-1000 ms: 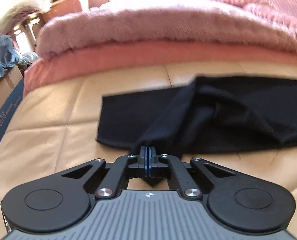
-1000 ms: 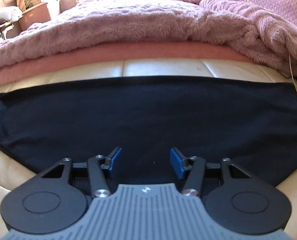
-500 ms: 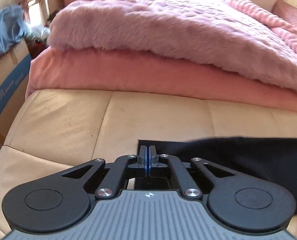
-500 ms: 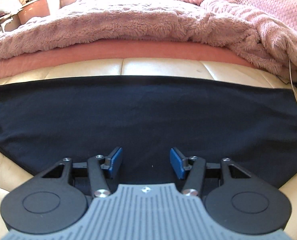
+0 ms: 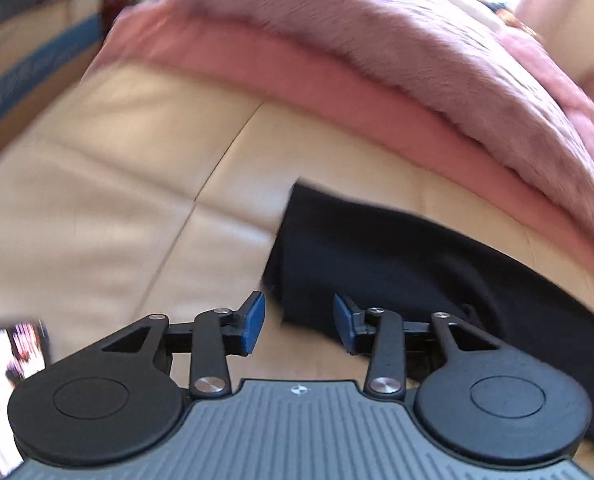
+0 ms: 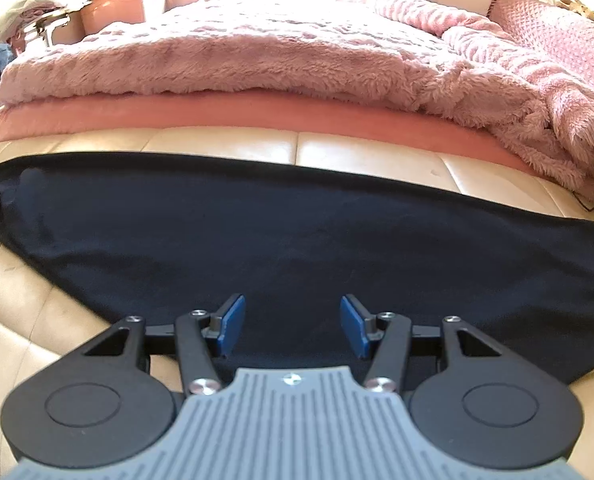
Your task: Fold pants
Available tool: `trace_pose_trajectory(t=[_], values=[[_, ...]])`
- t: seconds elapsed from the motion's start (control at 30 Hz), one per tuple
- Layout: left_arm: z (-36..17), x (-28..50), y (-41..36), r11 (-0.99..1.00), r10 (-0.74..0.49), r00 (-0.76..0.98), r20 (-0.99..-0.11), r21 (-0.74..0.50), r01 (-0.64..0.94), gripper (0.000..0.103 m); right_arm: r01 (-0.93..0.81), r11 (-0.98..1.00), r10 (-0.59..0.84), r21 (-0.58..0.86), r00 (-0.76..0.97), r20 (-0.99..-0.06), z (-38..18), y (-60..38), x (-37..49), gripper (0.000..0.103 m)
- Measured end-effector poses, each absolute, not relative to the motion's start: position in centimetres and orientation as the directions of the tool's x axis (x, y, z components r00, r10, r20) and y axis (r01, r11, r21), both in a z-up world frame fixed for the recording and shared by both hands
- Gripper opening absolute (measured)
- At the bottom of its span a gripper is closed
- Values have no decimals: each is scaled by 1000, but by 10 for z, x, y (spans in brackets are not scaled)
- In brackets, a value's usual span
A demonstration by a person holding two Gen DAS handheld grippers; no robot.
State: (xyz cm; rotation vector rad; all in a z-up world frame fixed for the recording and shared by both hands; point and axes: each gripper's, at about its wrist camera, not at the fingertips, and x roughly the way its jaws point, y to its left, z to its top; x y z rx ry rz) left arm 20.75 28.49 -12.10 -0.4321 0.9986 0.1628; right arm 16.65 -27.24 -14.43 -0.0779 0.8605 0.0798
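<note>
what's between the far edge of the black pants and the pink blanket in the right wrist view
Only a bare strip of the cream leather cushion, seamed, separates the black pants from the pink blanket; the right wrist view shows it.

**Black linkage, blue pads, grey ribbed housing**

The left tongs (image 5: pixel 299 322) and the right tongs (image 6: pixel 292 325) share one build; each has two matte black arms ending in large round discs with a recessed circle; thin black links pivot on silver round-headed screws; the fingers (image 5: pixel 252 322) carry flat blue pads; behind sits a grey housing with raised parallel ribs and a small white emblem at its front edge.
</note>
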Motion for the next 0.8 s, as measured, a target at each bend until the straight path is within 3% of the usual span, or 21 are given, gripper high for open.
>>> trace_pose_trajectory(t=[0.13,0.2,0.23,0.27,0.53,0.8], values=[[-136,205,286,863,-96,554,-827,-347,-368,47,-123,990,31,-62,637,-771,-142,-271,152,50],[-137,206,283,865,-96,559,-824,-346,-362,27,-126,988,11,-86,623,-783,-141,-272,143,50],[-136,207,281,868,-92,558,-825,-341,-361,11,-122,986,-12,-110,612,-791,-140,-273,137,50],[-135,208,280,869,-91,560,-824,-340,-360,5,-118,984,-36,-133,601,-798,-140,-274,132,50],[-114,208,278,885,-72,602,-795,-330,-329,1,-100,933,-241,-345,536,-809,-150,-281,97,48],[-100,226,276,914,-54,595,-802,-280,-294,1,-178,871,-299,-457,546,-783,-163,-281,106,26]])
